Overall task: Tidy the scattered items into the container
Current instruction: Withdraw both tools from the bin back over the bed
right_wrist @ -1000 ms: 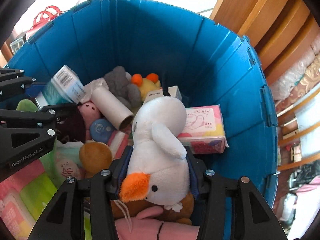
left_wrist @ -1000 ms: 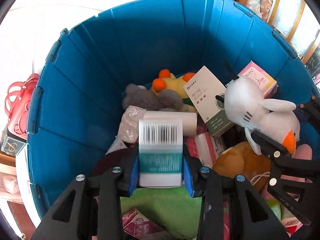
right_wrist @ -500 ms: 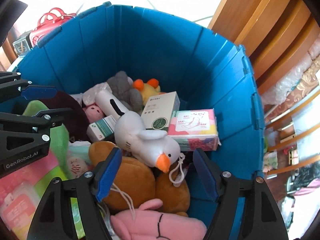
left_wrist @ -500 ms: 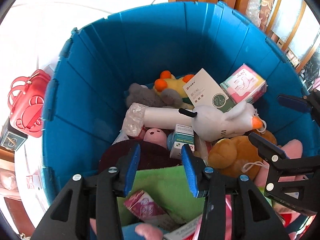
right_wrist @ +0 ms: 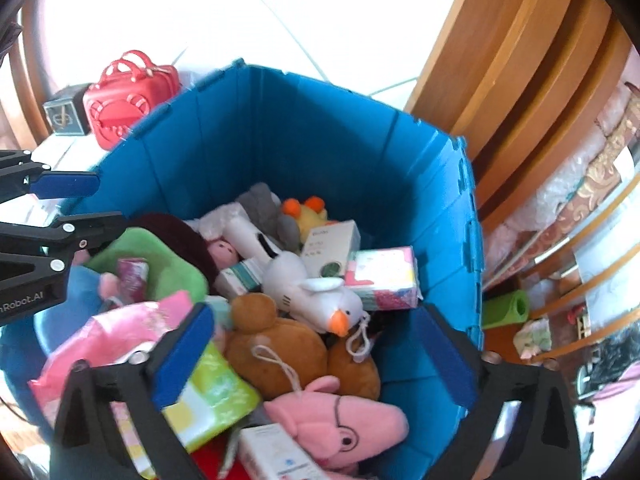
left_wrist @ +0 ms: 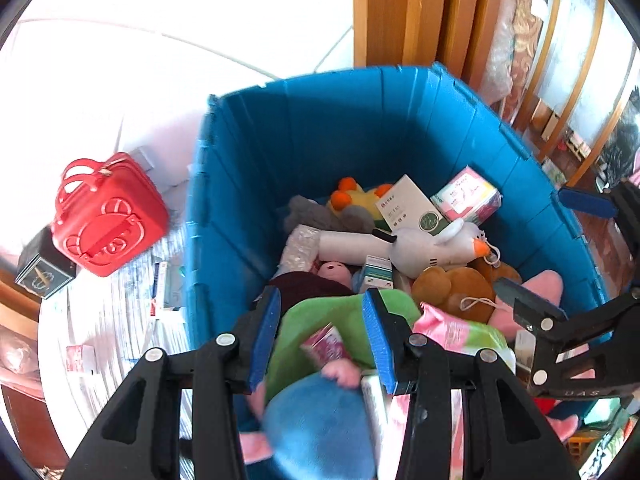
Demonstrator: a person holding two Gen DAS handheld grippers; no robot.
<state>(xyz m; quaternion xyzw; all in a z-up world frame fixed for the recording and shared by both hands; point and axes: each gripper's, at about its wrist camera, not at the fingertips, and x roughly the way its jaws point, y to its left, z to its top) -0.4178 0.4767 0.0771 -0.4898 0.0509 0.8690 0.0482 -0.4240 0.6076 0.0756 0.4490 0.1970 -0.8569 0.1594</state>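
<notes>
Both tools have let go of their loads. The left gripper [left_wrist: 320, 332], which a second ago clamped a small barcoded box [left_wrist: 378, 276], now stands with its jaws apart and nothing between the pads. The right gripper [right_wrist: 316, 356], previously clamped on the white duck plush [right_wrist: 316, 292], is opening to its widest, with nothing held.

Both items now lie inside the blue container [left_wrist: 320, 120]. The duck plush rests on its side near the centre of the pile, beak toward the right wall, on the brown plush [right_wrist: 276, 340]. The box lies just beside the duck's tail.

Both grippers have lifted above the pile, well apart from the dropped items.

Judgement: these two placements are complete. A red bag [left_wrist: 108, 216] sits outside the container's left wall.
</notes>
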